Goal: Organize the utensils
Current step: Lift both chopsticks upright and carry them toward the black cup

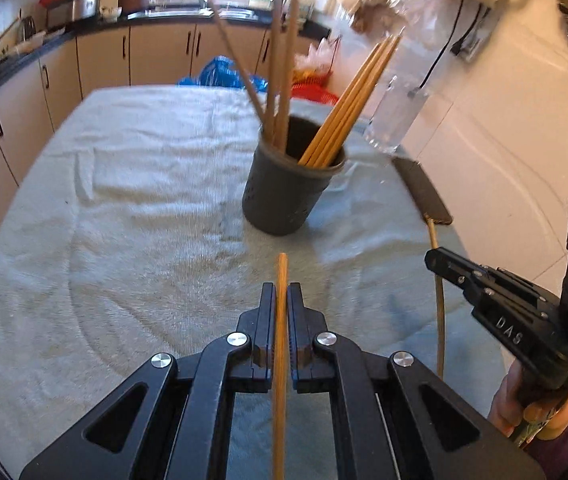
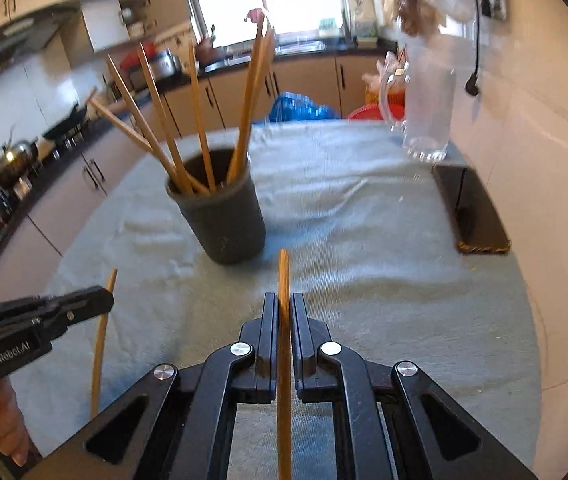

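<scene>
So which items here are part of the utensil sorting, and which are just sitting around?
Part of the job:
- chopstick in left gripper
- chopstick in right gripper
- dark holder with chopsticks

Just lying about:
- glass mug
- black mat
- towel
- blue bag

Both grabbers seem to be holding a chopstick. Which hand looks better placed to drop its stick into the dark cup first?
Probably the left, by a small margin. The left gripper has the cup nearly straight ahead of its chopstick; from the right gripper the cup sits off to the left. Both grips look firm.
</scene>
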Motion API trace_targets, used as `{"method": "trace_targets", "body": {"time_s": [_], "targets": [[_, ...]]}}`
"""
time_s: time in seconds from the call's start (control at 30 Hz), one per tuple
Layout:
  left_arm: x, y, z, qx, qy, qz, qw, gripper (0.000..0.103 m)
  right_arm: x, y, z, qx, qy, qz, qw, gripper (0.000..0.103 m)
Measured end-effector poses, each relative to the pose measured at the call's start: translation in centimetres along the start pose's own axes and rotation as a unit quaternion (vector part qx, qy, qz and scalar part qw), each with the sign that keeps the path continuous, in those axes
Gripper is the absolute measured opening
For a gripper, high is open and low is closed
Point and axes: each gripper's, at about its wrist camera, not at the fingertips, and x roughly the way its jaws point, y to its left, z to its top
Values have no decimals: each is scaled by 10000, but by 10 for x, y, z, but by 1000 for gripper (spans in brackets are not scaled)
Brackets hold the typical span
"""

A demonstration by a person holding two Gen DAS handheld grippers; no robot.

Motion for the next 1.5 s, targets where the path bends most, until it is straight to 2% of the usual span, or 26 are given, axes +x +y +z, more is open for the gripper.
{"method": "trace_targets", "body": {"time_s": [0.13, 0.37, 0.63, 1.03, 1.27, 1.5], "targets": [[-26, -13, -4, 190, -354, 119, 9991, 5, -29, 1, 2, 23, -341, 11, 9994, 6], [-60, -23, -12, 376, -744, 209, 9963, 5, -60, 7, -8, -48, -586, -15, 9983, 6], [-82, -25, -24, 417, -921, 236, 9946, 5, -82, 14, -17, -142, -809, -87, 9966, 6], [-108, -33, -37, 478, -1195, 257, 9914, 5, -115, 22, -35, -168, -1466, -356, 9884, 7], [-119, -41, -40, 578, -1360, 271, 9886, 5, -122, 16, -40, -37, -1506, -379, 9879, 7], [-119, -45, -40, 599, -1337, 324, 9887, 5, -124, 19, -39, -31, -1472, -357, 9885, 7]]}}
